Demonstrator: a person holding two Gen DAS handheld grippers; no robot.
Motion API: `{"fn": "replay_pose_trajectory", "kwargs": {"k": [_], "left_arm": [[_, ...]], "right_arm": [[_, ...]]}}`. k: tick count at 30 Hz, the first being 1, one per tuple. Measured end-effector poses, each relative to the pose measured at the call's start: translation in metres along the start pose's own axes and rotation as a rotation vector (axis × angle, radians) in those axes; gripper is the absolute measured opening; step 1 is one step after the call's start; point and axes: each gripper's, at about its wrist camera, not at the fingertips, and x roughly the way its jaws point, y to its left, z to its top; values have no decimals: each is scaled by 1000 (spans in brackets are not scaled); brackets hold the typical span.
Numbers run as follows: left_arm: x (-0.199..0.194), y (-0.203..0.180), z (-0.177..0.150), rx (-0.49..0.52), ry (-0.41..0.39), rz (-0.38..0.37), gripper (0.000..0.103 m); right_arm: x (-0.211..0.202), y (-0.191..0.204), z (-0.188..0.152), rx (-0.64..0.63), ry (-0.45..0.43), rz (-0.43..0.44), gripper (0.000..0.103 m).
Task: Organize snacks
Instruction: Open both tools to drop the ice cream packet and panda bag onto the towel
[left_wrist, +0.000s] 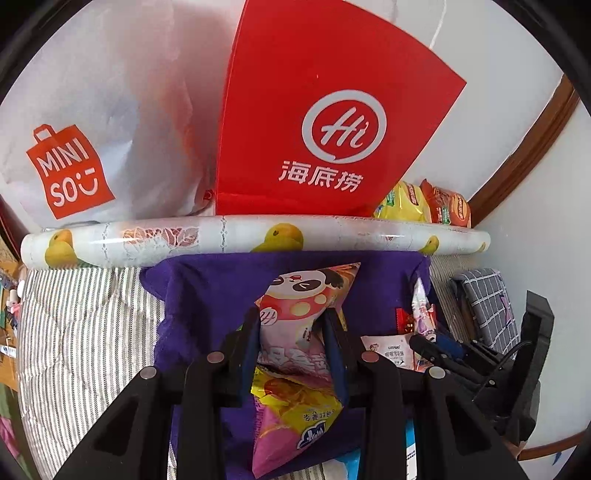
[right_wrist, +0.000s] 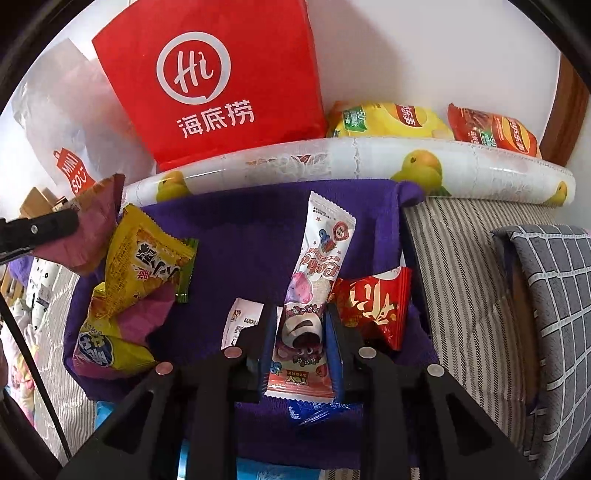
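Observation:
My left gripper (left_wrist: 293, 317) is shut on a pink panda snack bag (left_wrist: 303, 314) over the purple cloth (left_wrist: 207, 291). A yellow-pink chip bag (left_wrist: 295, 417) lies beneath it. My right gripper (right_wrist: 301, 321) is shut on a long white-pink strawberry-bear wrapper (right_wrist: 317, 269). A red packet (right_wrist: 373, 306) lies to its right, a small white packet (right_wrist: 240, 325) to its left. Further left lie a yellow snack bag (right_wrist: 147, 269) and the yellow-pink chip bag (right_wrist: 114, 332). The left gripper shows at the left edge (right_wrist: 40, 229) with its pink bag (right_wrist: 92, 229).
A red Haidilao paper bag (left_wrist: 317, 122) and a white Miniso bag (left_wrist: 74, 147) stand on the shelf behind a duck-print edge (left_wrist: 258, 236). Yellow (right_wrist: 388, 122) and red (right_wrist: 495, 129) chip bags lie on the shelf right. Striped bedding (right_wrist: 454, 273) and a checked cushion (right_wrist: 554, 295) are right.

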Motion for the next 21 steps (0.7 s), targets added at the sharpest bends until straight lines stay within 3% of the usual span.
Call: {"fn": "replay_pose_trajectory", "kwargs": {"k": [5, 16, 21], "left_arm": [[6, 1, -1, -8, 16, 17, 32], [25, 0, -4, -10, 85, 73, 32], [22, -2, -3, -7, 80, 49, 32]], "right_arm": [[-3, -4, 2, 26, -11, 15, 53], [-12, -7, 5, 65, -41, 41, 56], [-13, -5, 4, 52, -45, 64, 56]]}}
